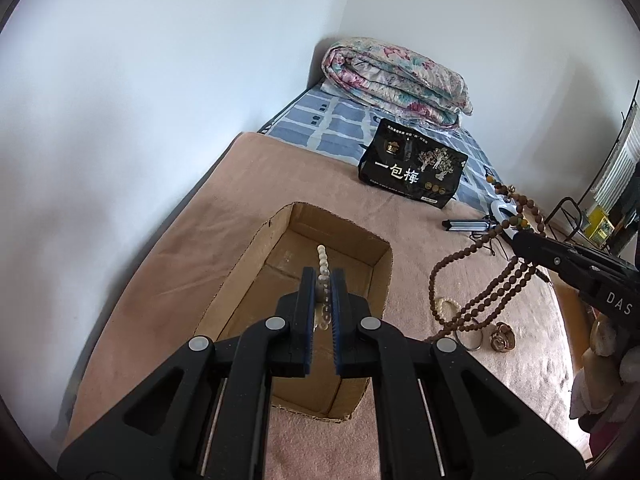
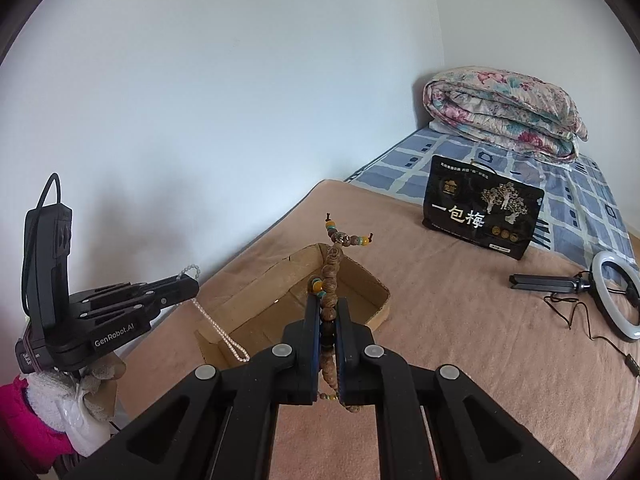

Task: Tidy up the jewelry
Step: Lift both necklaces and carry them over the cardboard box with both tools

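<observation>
Left wrist view has your left gripper [image 1: 322, 280] clamped on a pearl strand [image 1: 321, 258], fingers pinching it tight with a few white beads poking out past the tips, right above the open cardboard box [image 1: 240, 276] sitting on the pink blanket [image 1: 248, 184]. Off to the right you can see your right gripper [image 1: 520, 240] coming in from the side with a long brown bead necklace [image 1: 480, 292] draped off it in loops, its lower part trailing down onto the blanket. Near those loops there's a small pearl bracelet [image 1: 446, 306], a metal ring [image 1: 468, 342] and a brownish pendant thing [image 1: 502, 338] lying on the blanket, can't tell exactly what that last one is. Right wrist view backs it up: your right gripper [image 2: 329, 312] has its fingers squeezed on the brown bead necklace [image 2: 331, 276], the tassel end with yellow and teal beads sticking up above the tips. Your left gripper [image 2: 188, 286] shows on the left side there, the pearl strand [image 2: 218, 326] hanging from it in a long loop that reaches down by the near-left corner of the box [image 2: 380, 300]. Further back on the bed sit a black snack bag [image 2: 482, 212], a folded floral quilt [image 2: 504, 114], and a ring light [image 2: 618, 300] lying flat with its little stand.
</observation>
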